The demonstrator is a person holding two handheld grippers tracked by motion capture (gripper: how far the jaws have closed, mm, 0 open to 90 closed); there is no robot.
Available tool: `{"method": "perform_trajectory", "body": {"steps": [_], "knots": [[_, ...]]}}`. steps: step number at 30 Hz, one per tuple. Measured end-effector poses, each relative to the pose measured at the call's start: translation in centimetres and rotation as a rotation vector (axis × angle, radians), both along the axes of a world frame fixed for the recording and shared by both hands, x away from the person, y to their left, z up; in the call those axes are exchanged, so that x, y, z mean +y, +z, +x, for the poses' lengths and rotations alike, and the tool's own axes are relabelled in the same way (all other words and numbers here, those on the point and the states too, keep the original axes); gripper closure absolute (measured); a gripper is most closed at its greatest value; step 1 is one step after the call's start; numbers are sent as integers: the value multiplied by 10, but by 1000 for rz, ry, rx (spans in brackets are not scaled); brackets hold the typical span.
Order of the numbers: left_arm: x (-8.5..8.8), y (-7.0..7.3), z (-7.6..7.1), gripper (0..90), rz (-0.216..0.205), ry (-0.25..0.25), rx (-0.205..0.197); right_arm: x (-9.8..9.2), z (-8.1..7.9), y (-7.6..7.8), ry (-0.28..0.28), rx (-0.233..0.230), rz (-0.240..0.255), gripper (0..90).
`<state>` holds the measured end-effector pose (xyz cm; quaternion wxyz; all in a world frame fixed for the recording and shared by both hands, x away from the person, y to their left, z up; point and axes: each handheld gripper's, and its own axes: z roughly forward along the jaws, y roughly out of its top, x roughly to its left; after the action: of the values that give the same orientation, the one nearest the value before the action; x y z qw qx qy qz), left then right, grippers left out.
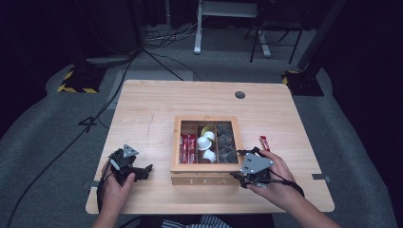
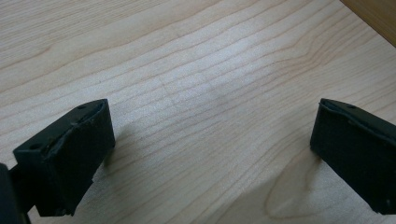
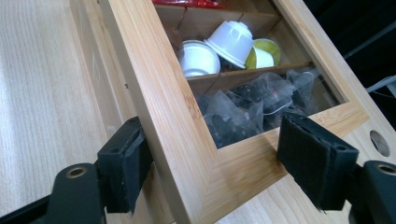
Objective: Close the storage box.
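A wooden tea box [image 1: 202, 181] with a windowed lid [image 3: 154, 88] stands at the table's front centre. Through the window I see red sachets [image 1: 187, 147], white capsules [image 3: 231, 39] and dark tea bags [image 3: 252, 107] in three compartments. My right gripper [image 1: 239, 165] is at the box's front right corner. In the right gripper view its jaws [image 3: 210, 135] straddle the lid's corner frame without clearly pressing on it. My left gripper [image 1: 138, 170] rests left of the box, jaws wide apart [image 2: 212, 116] over bare wood.
A loose red sachet [image 1: 264, 142] lies on the table [image 1: 142, 109] just right of the box. A round cable hole [image 1: 240, 94] sits near the far edge. Cables and stands cover the floor beyond the table.
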<state>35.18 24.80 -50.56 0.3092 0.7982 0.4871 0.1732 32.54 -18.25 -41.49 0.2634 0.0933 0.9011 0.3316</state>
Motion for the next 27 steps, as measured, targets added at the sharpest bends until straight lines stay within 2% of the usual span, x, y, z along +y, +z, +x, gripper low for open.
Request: {"method": "perform_trajectory", "body": {"steps": [6,16,20,27], "knots": [[0,0,0,0,0,0,0,1,-1,-4,6,1,-12,269],[0,0,0,0,0,0,0,-1,-1,-4,8,20,1,269],[0,0,0,0,0,0,0,-1,-1,-4,9,49,8,272],[0,0,0,0,0,0,0,-1,-2,-4,8,44,7,277]]}}
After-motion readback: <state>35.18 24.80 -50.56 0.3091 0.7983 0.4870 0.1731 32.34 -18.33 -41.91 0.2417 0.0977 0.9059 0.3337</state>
